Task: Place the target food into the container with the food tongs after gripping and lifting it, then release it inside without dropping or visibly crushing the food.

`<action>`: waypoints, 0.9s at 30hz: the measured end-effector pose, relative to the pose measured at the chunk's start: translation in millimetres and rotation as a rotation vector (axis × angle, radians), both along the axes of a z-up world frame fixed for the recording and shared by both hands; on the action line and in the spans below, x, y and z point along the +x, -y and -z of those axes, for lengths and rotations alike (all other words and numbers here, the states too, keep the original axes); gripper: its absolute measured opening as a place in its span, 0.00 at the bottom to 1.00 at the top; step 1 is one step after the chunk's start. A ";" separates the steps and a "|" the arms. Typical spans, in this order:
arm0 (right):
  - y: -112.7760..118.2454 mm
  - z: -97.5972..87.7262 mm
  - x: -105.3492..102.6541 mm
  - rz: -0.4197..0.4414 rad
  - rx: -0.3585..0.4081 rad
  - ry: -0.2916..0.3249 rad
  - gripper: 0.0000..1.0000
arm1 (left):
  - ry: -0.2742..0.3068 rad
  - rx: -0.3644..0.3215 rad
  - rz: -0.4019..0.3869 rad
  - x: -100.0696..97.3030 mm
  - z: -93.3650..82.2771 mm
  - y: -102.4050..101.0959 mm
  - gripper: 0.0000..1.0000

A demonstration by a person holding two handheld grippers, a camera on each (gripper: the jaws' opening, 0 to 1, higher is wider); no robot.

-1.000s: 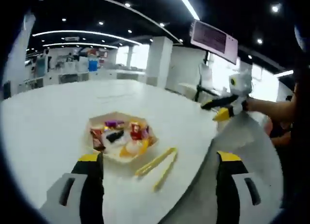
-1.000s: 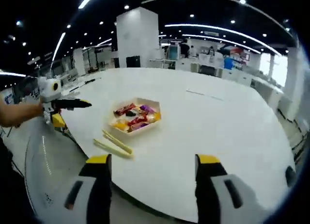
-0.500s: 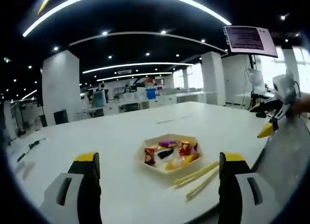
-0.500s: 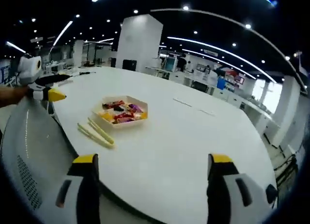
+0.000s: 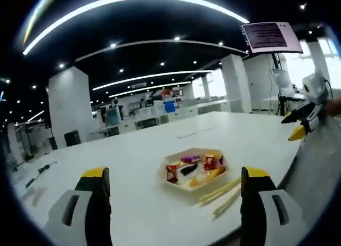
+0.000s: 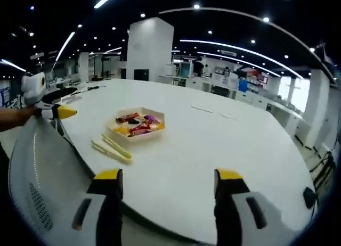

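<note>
A pale hexagonal tray [image 5: 176, 183] [image 6: 155, 130] of wrapped snacks in red, purple, yellow and black sits on the white table. Yellow food tongs [image 5: 221, 191] [image 6: 111, 150] lie flat just beside it, toward the table edge. My left gripper [image 5: 175, 174] is open and empty, well short of the tray. In the right gripper view it appears at the left [image 6: 45, 100], held by a hand. My right gripper [image 6: 168, 175] is also open and empty, over the near table edge. It also shows at the right of the left gripper view [image 5: 305, 112].
The big white table [image 6: 229, 134] stretches away behind the tray. A grey mesh chair back [image 6: 32, 177] [image 5: 314, 166] stands at the table edge near the tongs. A black cable [image 5: 37, 169] lies far left on the table. Pillars and desks are beyond.
Both views have shifted with the hands. The right gripper's jaws stand a little closer together than half a second ago. Tray and tongs lie where they were.
</note>
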State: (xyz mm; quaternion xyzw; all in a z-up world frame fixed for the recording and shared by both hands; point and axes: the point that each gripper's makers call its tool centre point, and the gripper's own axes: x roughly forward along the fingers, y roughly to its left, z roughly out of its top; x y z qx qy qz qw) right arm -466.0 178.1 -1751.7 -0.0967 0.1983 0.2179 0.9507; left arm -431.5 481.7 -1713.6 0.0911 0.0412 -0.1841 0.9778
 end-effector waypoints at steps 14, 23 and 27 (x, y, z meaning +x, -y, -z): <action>-4.9 5.5 -2.6 -0.030 0.035 -0.039 0.88 | -0.024 0.025 0.021 -5.3 3.4 3.6 0.99; -8.2 10.2 -4.2 -0.049 0.037 -0.077 0.93 | -0.079 0.124 0.065 -5.4 12.5 10.7 0.99; -9.7 9.6 -3.5 -0.071 0.022 -0.080 0.95 | -0.126 0.056 0.061 -5.9 16.2 6.5 0.99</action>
